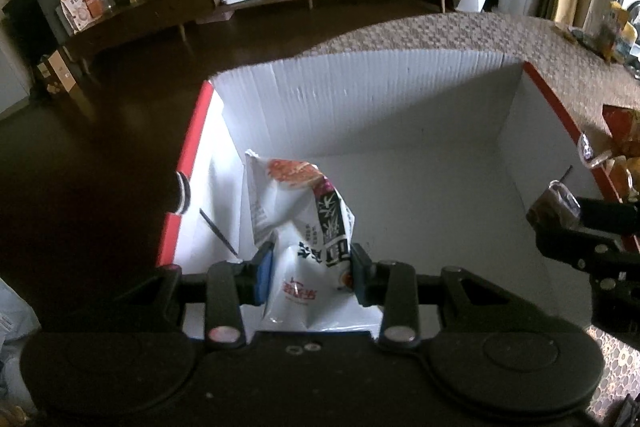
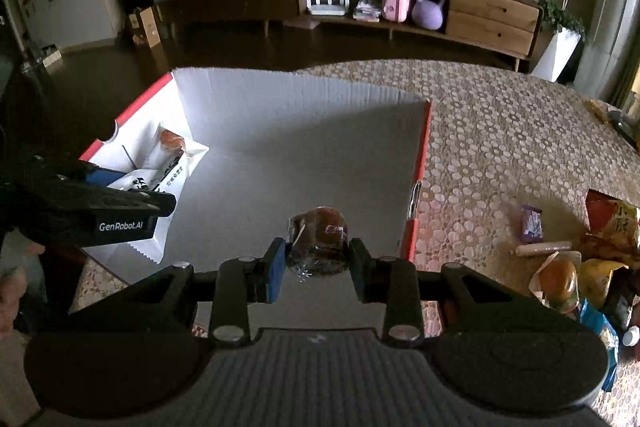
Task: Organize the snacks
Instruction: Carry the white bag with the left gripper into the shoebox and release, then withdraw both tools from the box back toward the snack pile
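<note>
Pebble-patterned cloth [image 2: 500, 131] covers the table, where a white box [image 2: 304, 131] with red edges stands open. Over its left side the left gripper [image 1: 310, 267] pinches a white snack bag [image 1: 296, 211]; over its right side the right gripper [image 2: 316, 259] clamps a dark wrapped bun [image 2: 318, 239]. More snacks [image 2: 588, 259] lie heaped on the cloth to the right. Beyond dark flooring, a long wooden sideboard [image 2: 492, 15] holds a purple kettlebell [image 2: 429, 7].
</note>
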A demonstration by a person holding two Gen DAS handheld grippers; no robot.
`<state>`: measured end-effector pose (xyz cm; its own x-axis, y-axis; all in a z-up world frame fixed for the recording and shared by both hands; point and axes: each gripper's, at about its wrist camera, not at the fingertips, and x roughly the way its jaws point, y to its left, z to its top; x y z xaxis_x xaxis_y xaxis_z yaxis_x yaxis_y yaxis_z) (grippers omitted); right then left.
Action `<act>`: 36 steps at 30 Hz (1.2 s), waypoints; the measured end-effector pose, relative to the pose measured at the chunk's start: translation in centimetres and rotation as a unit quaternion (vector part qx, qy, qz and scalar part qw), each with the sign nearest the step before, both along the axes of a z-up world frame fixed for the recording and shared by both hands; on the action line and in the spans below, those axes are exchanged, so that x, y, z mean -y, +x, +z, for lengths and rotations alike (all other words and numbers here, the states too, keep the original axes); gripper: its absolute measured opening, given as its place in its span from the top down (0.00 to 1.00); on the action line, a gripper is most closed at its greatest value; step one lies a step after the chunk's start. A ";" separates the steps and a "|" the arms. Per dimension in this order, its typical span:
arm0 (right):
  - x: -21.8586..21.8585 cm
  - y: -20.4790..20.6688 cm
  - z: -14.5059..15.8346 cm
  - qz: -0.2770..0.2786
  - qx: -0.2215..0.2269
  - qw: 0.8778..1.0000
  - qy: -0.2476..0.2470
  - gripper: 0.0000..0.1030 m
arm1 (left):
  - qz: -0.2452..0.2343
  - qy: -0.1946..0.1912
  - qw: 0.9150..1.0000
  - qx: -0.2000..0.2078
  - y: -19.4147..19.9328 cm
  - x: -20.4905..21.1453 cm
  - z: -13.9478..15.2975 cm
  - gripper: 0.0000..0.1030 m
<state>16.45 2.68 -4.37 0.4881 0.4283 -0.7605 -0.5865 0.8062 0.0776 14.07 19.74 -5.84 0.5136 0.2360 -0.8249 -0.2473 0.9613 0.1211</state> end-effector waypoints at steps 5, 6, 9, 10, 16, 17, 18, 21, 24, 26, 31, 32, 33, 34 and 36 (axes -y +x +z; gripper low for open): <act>-0.3 -0.1 -0.3 0.000 -0.003 1.000 -0.005 0.68 | -0.002 -0.001 1.000 -0.014 0.1 -0.1 -0.6 0.61; -0.3 -0.2 -0.3 0.000 -0.005 1.000 -0.005 0.68 | -0.002 -0.001 1.000 -0.017 0.1 0.0 -0.7 0.61; -0.4 -0.3 -0.3 0.001 -0.004 1.000 -0.008 0.68 | 0.000 -0.002 1.000 -0.019 0.0 0.0 -0.8 0.61; -0.4 -0.4 -0.3 0.000 -0.003 1.000 -0.009 0.68 | 0.000 -0.001 1.000 -0.018 0.0 0.0 -0.8 0.60; -0.2 -0.7 0.0 -0.001 -0.001 1.000 -0.005 0.68 | -0.002 0.015 1.000 -0.004 -0.5 0.6 -0.1 0.34; -0.1 -0.8 0.1 -0.002 0.000 1.000 -0.005 0.68 | -0.003 0.016 1.000 -0.001 -0.6 0.7 0.1 0.33; 0.0 -0.9 0.3 -0.002 0.002 1.000 -0.002 0.68 | -0.004 0.015 1.000 0.001 -0.4 0.7 0.2 0.32; 0.2 -1.3 0.8 0.000 0.008 1.000 0.006 0.67 | -0.003 0.017 1.000 0.010 -0.8 1.0 0.7 0.24; 0.6 -1.7 1.4 0.001 0.014 1.000 0.013 0.55 | -0.008 0.018 1.000 0.021 -1.3 1.1 1.5 0.20; 0.8 -2.1 1.7 -0.001 0.020 1.000 0.015 0.49 | -0.005 0.019 0.999 0.029 -1.6 1.2 2.0 0.19; 1.7 -2.8 2.8 -0.006 0.026 0.999 0.024 0.49 | -0.006 0.019 0.999 0.048 -2.3 1.5 3.5 0.17; 1.9 -2.9 3.1 -0.007 0.027 0.999 0.027 0.49 | -0.008 0.019 0.998 0.052 -2.4 1.6 3.8 0.16; 2.2 -3.1 3.3 -0.009 0.029 0.999 0.029 0.49 | -0.009 0.019 0.998 0.055 -2.5 1.7 4.0 0.15; 2.3 -3.2 3.6 -0.011 0.030 0.999 0.031 0.49 | -0.011 0.019 0.998 0.059 -2.7 1.9 4.3 0.15; 2.9 -3.5 4.1 -0.014 0.034 0.999 0.036 0.48 | -0.016 0.019 0.997 0.066 -3.1 2.4 4.8 0.14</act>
<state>12.99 -0.22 -0.28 0.5495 0.4657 -0.6936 -0.5699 0.8161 0.0965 11.01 17.39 -1.03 0.6255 0.2481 -0.7397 -0.2327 0.9643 0.1266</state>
